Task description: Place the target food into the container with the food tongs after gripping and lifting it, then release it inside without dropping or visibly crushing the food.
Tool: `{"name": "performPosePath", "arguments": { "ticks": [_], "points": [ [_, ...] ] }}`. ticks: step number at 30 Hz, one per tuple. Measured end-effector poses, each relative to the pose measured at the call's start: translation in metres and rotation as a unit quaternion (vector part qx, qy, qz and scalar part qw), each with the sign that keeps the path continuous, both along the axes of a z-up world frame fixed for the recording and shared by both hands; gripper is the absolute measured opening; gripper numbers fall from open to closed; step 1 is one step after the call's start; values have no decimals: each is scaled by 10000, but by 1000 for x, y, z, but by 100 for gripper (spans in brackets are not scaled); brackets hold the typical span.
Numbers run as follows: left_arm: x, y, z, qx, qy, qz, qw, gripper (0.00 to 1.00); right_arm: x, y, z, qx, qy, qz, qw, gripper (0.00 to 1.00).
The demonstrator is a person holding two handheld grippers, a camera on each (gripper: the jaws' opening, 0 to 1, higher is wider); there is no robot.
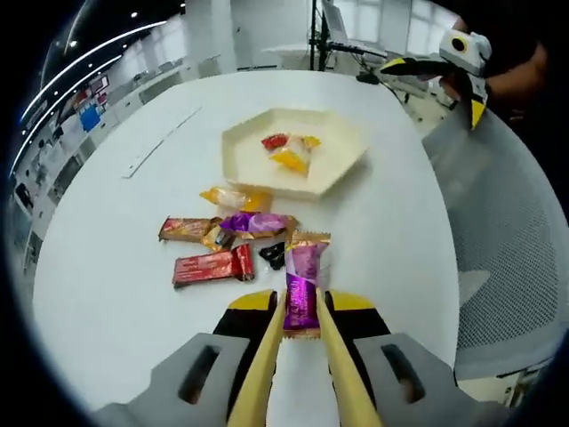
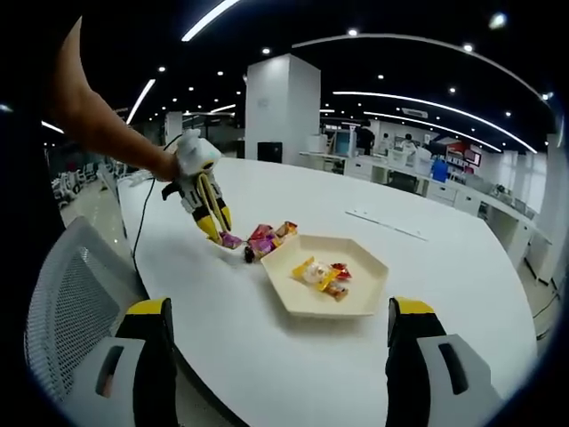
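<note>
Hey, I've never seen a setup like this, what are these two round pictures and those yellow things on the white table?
A person holds a hand-held gripper in each hand, and each carries a fisheye camera. In the left gripper view, the left hand-held gripper works yellow food tongs closed on a purple wrapped candy, beside other wrapped snacks on the white table. Beyond sits a cream hexagonal tray holding a few candies. The right gripper view looks back from the table's other side; the right hand-held gripper is open, holding nothing.
</note>
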State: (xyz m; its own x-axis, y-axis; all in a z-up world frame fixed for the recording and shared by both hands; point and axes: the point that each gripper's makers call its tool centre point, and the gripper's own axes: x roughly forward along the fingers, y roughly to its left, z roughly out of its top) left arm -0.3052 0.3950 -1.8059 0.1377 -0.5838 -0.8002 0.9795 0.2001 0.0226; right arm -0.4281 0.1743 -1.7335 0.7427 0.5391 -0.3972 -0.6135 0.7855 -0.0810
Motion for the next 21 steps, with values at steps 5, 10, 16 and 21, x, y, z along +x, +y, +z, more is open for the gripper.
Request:
{"name": "performPosePath", "arguments": {
  "ticks": [5, 10, 16, 21],
  "points": [
    [7, 1, 15, -136, 4, 79, 9999, 17, 0, 0, 0, 6, -9, 1, 10000, 99],
    [15, 4, 32, -90, -30, 50, 9999, 17, 0, 0, 1, 10, -24, 2, 10000, 99],
    [22, 3, 53, -57, 1, -22, 10000, 17, 0, 0, 3, 43, -54, -4, 10000, 99],
    [35, -1, 71, 35, -55, -112, 9999, 17, 0, -1, 3, 43, -71, -22, 10000, 99]
  ]
}}
